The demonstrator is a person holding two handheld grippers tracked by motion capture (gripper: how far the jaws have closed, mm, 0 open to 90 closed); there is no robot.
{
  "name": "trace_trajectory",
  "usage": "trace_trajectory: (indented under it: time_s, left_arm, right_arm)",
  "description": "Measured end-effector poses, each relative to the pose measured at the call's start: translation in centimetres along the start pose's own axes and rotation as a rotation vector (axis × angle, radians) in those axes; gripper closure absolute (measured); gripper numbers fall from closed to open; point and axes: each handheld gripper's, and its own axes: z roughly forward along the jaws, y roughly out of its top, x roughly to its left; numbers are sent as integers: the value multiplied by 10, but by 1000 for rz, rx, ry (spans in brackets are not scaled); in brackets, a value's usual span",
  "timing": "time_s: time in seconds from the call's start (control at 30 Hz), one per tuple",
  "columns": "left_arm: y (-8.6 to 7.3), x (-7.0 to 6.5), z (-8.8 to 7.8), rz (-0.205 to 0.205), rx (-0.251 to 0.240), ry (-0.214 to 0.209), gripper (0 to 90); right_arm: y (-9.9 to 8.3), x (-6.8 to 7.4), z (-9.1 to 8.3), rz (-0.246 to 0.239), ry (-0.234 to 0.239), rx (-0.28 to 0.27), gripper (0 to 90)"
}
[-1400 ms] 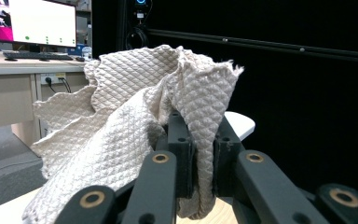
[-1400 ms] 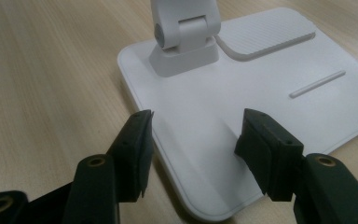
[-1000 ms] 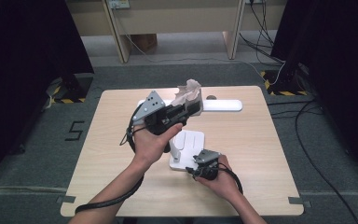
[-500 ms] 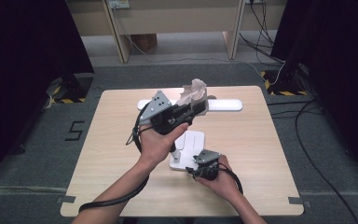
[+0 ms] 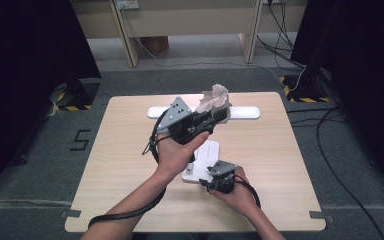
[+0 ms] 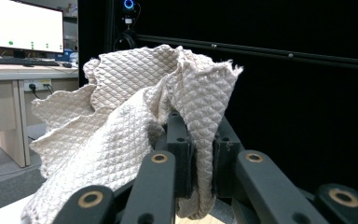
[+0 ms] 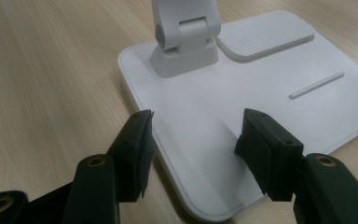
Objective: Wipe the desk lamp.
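Note:
A crumpled cream quilted cloth [image 5: 215, 97] is held above the long white lamp bar [image 5: 242, 113] at the table's far side. My left gripper [image 5: 222, 116] is shut on it. In the left gripper view the cloth [image 6: 135, 116] bulges up and to the left, and a fold is pinched between the jaws of that gripper [image 6: 203, 154]. The lamp's flat white base [image 5: 205, 150] lies nearer the person. My right gripper [image 5: 211, 175] sits at its near corner. In the right gripper view this gripper [image 7: 193, 135] has its jaws set wide, against the two edges of the base [image 7: 270, 93] corner.
The white hinge block [image 7: 182, 42] of the lamp arm rises from the base just ahead of the right jaws. The wooden table [image 5: 120, 165] is bare at the left and right. Cables trail from both grippers toward the near edge.
My left gripper with the cloth has shifted a little to the right along the lamp bar. The right gripper has stayed at the base corner.

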Motion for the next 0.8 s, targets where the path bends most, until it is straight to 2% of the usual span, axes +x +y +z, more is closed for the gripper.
trace_trajectory:
  time_s: [0.8]
  left_arm:
    - [0, -7, 15, 20, 3, -3, 814]
  right_arm:
    - [0, 0, 0, 0, 0, -3, 449]
